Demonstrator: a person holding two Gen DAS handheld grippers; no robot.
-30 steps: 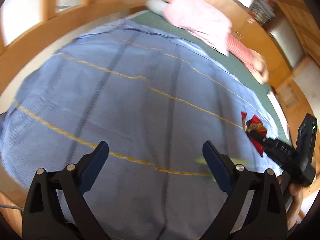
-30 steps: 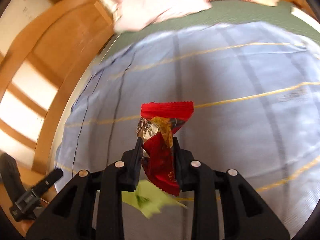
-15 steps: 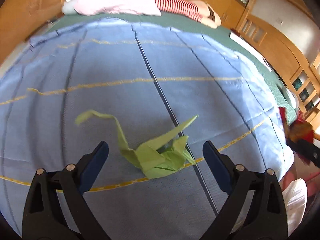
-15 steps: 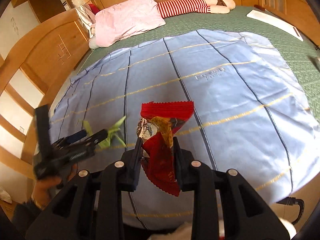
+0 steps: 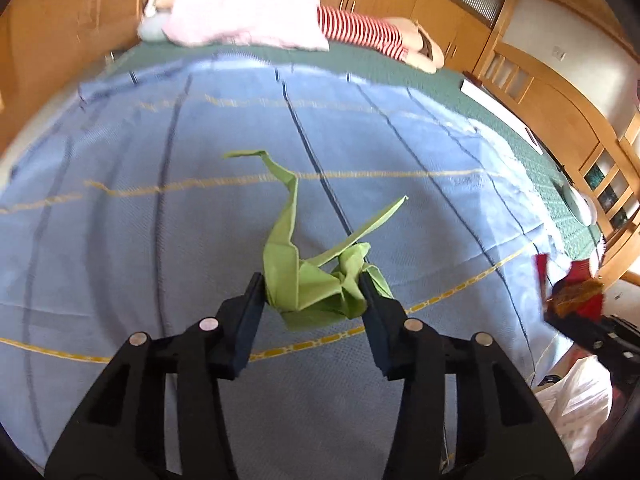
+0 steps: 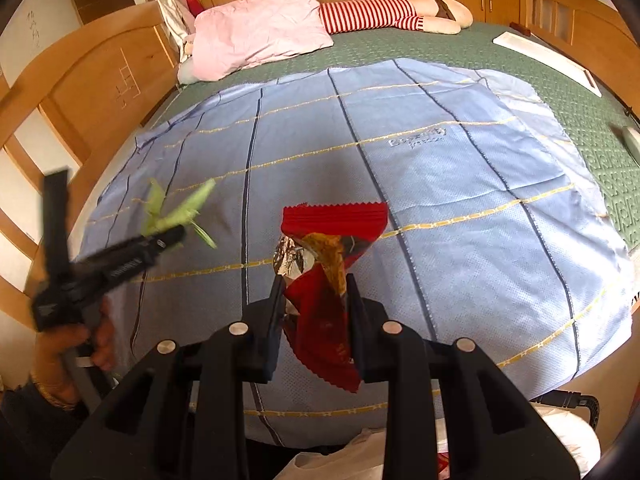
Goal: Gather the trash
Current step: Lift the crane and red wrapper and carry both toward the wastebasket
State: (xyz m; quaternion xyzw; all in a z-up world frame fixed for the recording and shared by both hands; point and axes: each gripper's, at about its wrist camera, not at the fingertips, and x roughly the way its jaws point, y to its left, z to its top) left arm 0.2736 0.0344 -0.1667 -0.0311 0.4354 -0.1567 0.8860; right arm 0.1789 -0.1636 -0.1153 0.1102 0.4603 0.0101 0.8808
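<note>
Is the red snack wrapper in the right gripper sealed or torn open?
Torn open. The red snack wrapper is crumpled, its silver inner foil peeled outward below the crimped top edge, with the right gripper pinching its middle. Contents cannot be told.

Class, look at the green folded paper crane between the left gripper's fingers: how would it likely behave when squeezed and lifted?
The green paper crane is thin folded paper, so probably very light. Its body already looks crumpled between the left gripper, so it likely crushes easily. The thin neck would probably flop.
</note>
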